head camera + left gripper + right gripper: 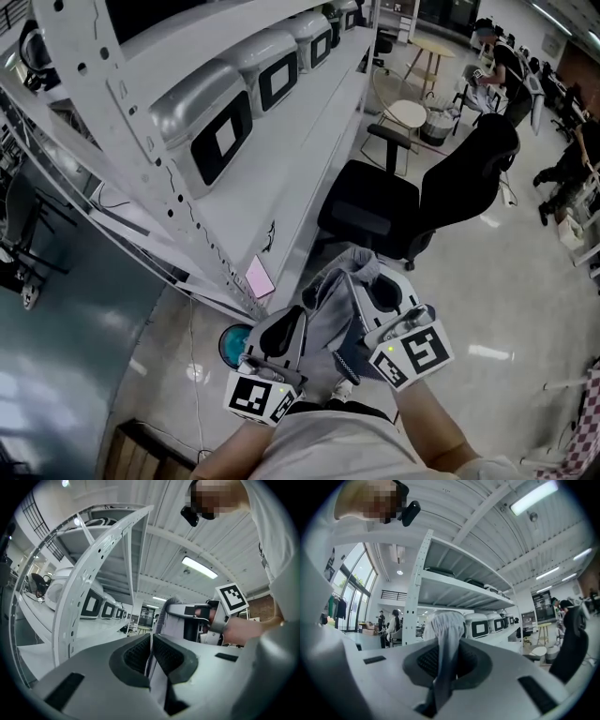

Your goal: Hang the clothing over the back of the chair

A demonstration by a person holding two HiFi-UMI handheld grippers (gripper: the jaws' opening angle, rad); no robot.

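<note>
Clothing (330, 305), grey, held up with left tongs (298, 323) and right tongs (367, 286) both clamped on it; office chair (450, 187) at one o'clock, back bare, nothing hung yet.

Pale glossy floor (511, 281) beneath a black office chair (412, 202)

We see open floor (511, 281) to the right of the chair (394, 206); the shelf rack (309, 159) stands close along its left.

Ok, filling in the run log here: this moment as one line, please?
left gripper: shut on clothing | right gripper: shut on clothing | chair: back bare | stage: not yet hung
</note>
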